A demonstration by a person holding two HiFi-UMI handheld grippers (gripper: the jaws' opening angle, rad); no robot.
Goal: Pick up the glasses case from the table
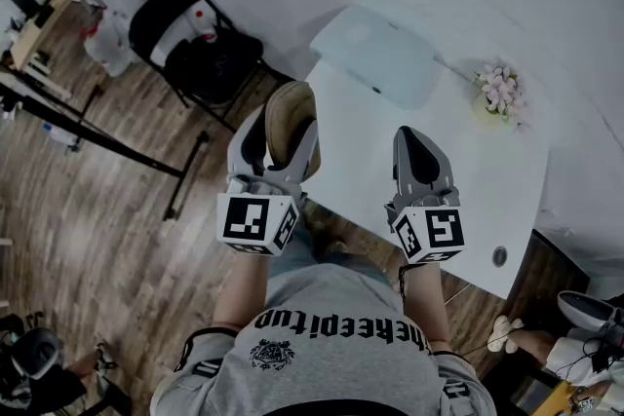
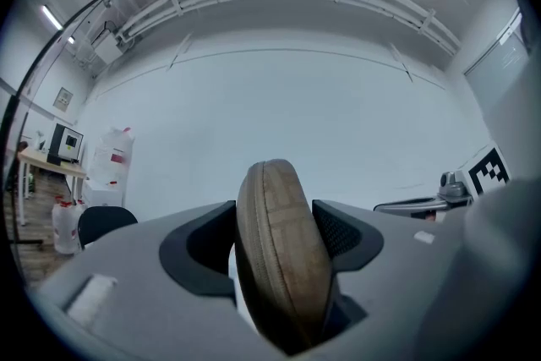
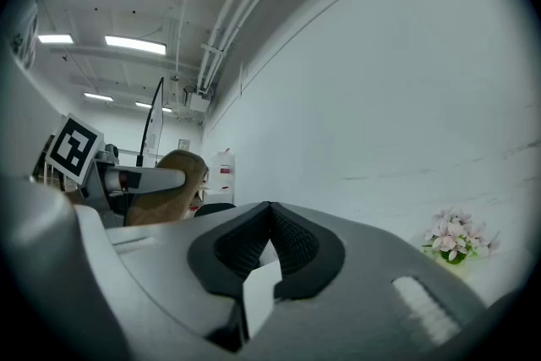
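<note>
Above the near left edge of the bench [image 1: 487, 180], shows the left gripper [image 1: 285, 126] with its fingers clamped on the tan glasses case [image 1: 291, 107], raised off the surface, with the wooden floor [image 1: 88, 209] just beside and below. Seen along the fingers in the left gripper view, stands on edge, slightly tilted, pinched across its rounded flanks, with its upper end projecting beyond the pads. To the right, shows the right gripper [image 1: 419, 143] hovering over the bench with fingers clenched together on nothing. Farther back, leaves a pale flat tray [image 1: 380, 54] and a small bunch of flowers [image 1: 499, 88] untouched, well apart from both grippers. Judged as a lift essentially complete. Main hazard from here: slipping or pivoting of the case, owing to a curved, smooth-looking shell gripped on a narrow band. Would then likely drop past the bench edge to the floor rather than back onto the bench. Could be brought on by a tilt or jolt of the hand, or by any easing of the fingers. Calls for a level, unhurried carry and a constant squeeze.
</note>
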